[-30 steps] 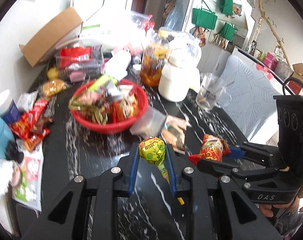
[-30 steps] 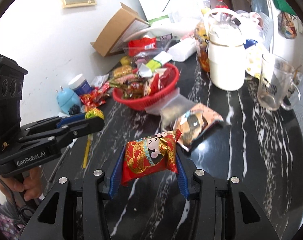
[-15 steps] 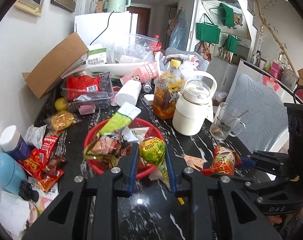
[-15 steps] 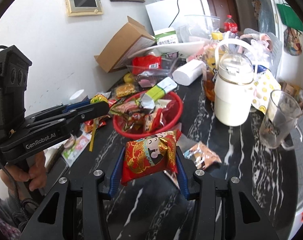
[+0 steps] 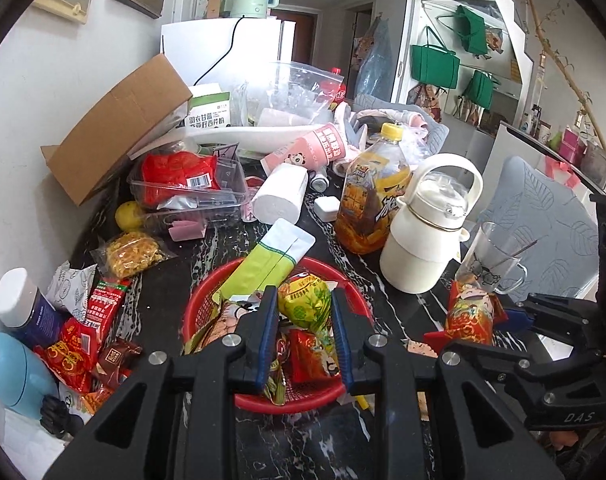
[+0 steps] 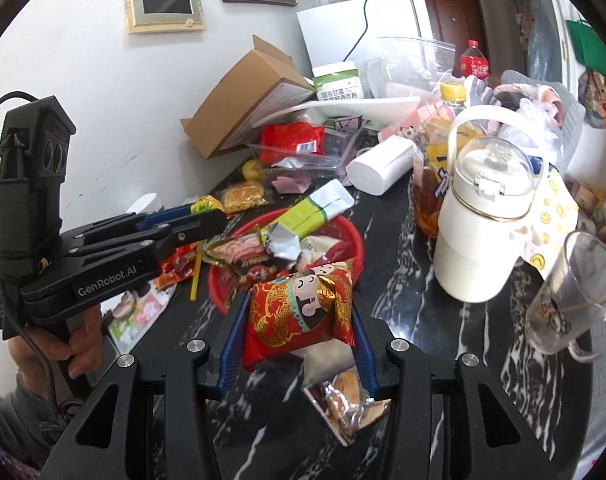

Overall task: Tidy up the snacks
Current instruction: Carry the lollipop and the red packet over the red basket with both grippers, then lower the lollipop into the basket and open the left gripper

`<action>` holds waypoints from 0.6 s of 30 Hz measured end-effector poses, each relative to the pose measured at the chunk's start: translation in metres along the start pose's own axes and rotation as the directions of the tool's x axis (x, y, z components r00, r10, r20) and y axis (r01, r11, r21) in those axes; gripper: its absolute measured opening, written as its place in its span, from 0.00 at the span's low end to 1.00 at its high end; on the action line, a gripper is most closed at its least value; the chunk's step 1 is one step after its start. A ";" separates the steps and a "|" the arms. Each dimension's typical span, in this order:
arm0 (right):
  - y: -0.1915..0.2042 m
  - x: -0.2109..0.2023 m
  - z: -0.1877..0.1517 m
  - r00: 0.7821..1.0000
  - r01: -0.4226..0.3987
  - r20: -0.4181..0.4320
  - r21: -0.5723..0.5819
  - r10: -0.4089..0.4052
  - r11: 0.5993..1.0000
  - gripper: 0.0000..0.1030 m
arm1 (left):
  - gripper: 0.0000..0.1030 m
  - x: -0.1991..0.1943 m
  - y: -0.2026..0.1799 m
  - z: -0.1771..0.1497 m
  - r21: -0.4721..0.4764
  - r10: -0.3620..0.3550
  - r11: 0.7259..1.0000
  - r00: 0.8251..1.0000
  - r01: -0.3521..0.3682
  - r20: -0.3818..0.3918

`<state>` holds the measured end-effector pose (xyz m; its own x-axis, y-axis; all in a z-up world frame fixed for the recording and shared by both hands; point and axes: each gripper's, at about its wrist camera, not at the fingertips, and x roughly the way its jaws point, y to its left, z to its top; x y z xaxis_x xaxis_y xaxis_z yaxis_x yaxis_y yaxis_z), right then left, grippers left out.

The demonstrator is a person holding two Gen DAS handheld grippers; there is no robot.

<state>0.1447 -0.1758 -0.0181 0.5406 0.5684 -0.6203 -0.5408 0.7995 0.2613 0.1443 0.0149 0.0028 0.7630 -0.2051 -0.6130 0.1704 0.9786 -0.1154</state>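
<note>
1. Between the blue pads of the left gripper (image 5: 304, 334) sits a yellow-green wrapped candy (image 5: 304, 300), clamped tight, hanging right over the red basket (image 5: 353, 300).
2. Over on the right gripper (image 6: 299, 346), same deal: it's squeezing a red and gold snack packet (image 6: 301, 310), held up just at the near rim of that basket.
3. Basket's already stuffed with wrappers, with a lime-green and white pouch (image 5: 277, 258) sticking out the far side.
4. Just beside it on the black marble tabletop (image 5: 163, 292): a white jug (image 5: 423, 240), a tea bottle (image 5: 373, 196), a glass mug (image 5: 491, 258).
5. More red packets (image 5: 83, 336) lie loose to the left.
</note>
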 end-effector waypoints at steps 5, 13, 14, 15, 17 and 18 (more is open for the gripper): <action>-0.004 0.008 0.007 1.000 -0.001 -0.005 -0.006 0.001 1.000 0.45 | 0.25 0.017 0.003 -0.003 0.003 -0.001 1.000 1.000 0.001 -0.018; -0.009 0.018 0.008 1.000 -0.002 -0.026 0.000 0.002 1.000 0.45 | 0.26 0.037 0.007 -0.008 0.004 0.009 1.000 0.998 -0.009 -0.058; -0.009 0.019 0.008 1.000 -0.003 -0.028 0.001 0.003 1.000 0.45 | 0.27 0.039 0.007 -0.008 0.006 0.019 1.000 0.998 -0.018 -0.063; -0.010 0.020 0.007 0.999 -0.004 -0.032 0.003 0.004 1.000 0.45 | 0.33 0.041 0.007 -0.008 0.007 0.031 1.000 0.997 -0.030 -0.069; -0.010 0.022 0.008 0.999 -0.003 -0.037 0.005 0.003 1.000 0.45 | 0.50 0.042 0.009 -0.008 -0.001 0.043 0.999 0.997 -0.043 -0.071; -0.011 0.023 0.008 0.999 -0.002 -0.040 0.005 0.002 1.000 0.45 | 0.61 0.041 0.009 -0.009 -0.006 0.055 0.998 0.997 -0.055 -0.058</action>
<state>0.1676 -0.1698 -0.0293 0.5133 0.5618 -0.6487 -0.5383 0.7995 0.2664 0.1716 0.0158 -0.0301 0.7338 -0.1498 -0.6627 0.1240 0.9885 -0.0861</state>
